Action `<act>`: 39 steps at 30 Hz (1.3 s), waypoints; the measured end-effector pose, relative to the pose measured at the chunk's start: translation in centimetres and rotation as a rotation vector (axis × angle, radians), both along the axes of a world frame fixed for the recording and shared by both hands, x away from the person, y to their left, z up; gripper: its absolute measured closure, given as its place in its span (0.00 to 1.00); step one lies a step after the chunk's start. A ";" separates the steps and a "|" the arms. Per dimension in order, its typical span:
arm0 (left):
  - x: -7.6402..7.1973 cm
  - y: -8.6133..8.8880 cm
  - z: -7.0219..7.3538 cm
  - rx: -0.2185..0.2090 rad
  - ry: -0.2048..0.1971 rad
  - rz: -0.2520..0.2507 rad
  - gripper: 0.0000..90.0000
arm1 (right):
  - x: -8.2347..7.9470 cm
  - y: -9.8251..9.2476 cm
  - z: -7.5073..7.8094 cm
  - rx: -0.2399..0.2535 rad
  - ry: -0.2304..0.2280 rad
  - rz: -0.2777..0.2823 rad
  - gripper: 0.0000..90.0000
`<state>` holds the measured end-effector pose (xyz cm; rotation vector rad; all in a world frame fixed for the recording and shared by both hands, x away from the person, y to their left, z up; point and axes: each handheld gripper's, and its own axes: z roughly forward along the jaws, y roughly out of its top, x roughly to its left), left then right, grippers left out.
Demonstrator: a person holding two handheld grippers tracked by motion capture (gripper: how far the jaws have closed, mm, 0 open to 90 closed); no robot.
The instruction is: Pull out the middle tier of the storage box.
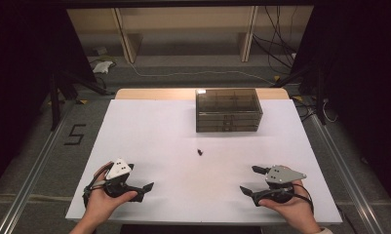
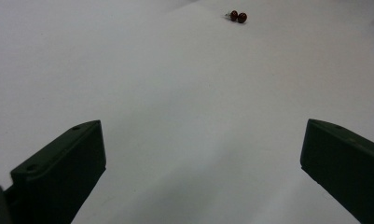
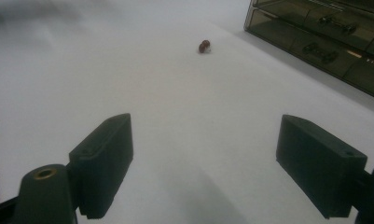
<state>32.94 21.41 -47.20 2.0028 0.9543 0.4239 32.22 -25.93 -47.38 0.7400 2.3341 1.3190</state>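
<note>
The left gripper point(image 1: 140, 191) rests in the person's left hand point(image 1: 103, 202) at the near edge of the white table point(image 1: 149, 126), well in front of the small dark red beads point(image 1: 200, 152) and to their left. Its two black jaws stand spread wide, with only bare table between them. The right gripper point(image 1: 248, 179) rests in the right hand point(image 1: 293, 207), also near the front edge, in front of the beads and to their right. Its jaws are spread wide too and nothing is between them.

The beads lie on the table about midway between the two grippers, but farther from the person, well apart from both. In the left gripper view they look like two round red-brown balls point(image 2: 238, 17) touching each other.

Behind the beads, slightly to the right, stands a smoky transparent drawer box point(image 1: 227, 110) near the far edge. In the right gripper view its drawers point(image 3: 315, 37) hold some small dark parts, too small to tell.
</note>
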 end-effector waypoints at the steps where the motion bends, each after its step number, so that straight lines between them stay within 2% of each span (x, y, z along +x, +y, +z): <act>1: 0.0 0.0 0.0 0.004 -0.002 0.005 0.00 | 0.0 0.0 0.0 0.005 -0.006 -0.004 0.23; 5: -0.1 0.3 0.0 0.011 -0.001 0.014 0.00 | 0.2 0.2 0.0 0.003 -0.014 -0.004 0.24; 10: -0.1 0.5 0.1 0.008 -0.006 0.023 0.00 | 0.1 0.3 0.0 -0.025 -0.035 -0.014 0.26; 15: 0.0 0.4 0.1 0.008 -0.008 0.018 0.00 | 0.5 0.5 0.3 -0.102 -0.112 -0.045 0.34; 16: 0.0 0.4 0.1 0.008 -0.008 0.018 0.00 | 0.5 0.5 0.3 -0.102 -0.112 -0.045 0.34; 18: -0.1 0.4 0.1 0.006 -0.007 0.012 0.00 | 0.9 0.6 0.5 -0.133 -0.143 -0.059 0.37; 20: -0.1 0.4 0.1 0.003 -0.009 0.011 0.00 | 1.4 1.0 0.7 -0.181 -0.179 -0.076 0.40; 22: -0.2 0.4 0.2 0.004 -0.013 0.009 0.00 | 2.2 1.4 0.7 -0.209 -0.202 -0.084 0.42; 23: -0.3 0.4 0.2 0.004 -0.015 0.009 0.00 | 3.1 1.9 0.7 -0.243 -0.221 -0.091 0.44; 25: -0.3 0.4 0.2 0.008 -0.014 0.008 0.00 | 4.0 2.4 0.7 -0.279 -0.247 -0.097 0.46; 27: -0.3 0.5 0.2 0.005 -0.014 0.011 0.00 | 4.4 2.7 0.7 -0.292 -0.261 -0.097 0.48; 31: -0.3 0.5 0.2 0.005 -0.012 0.014 0.00 | 6.5 3.9 0.8 -0.362 -0.317 -0.116 0.55; 39: -0.3 0.6 0.2 0.009 -0.013 0.015 0.00 | 9.5 5.4 0.5 -0.440 -0.364 -0.144 0.62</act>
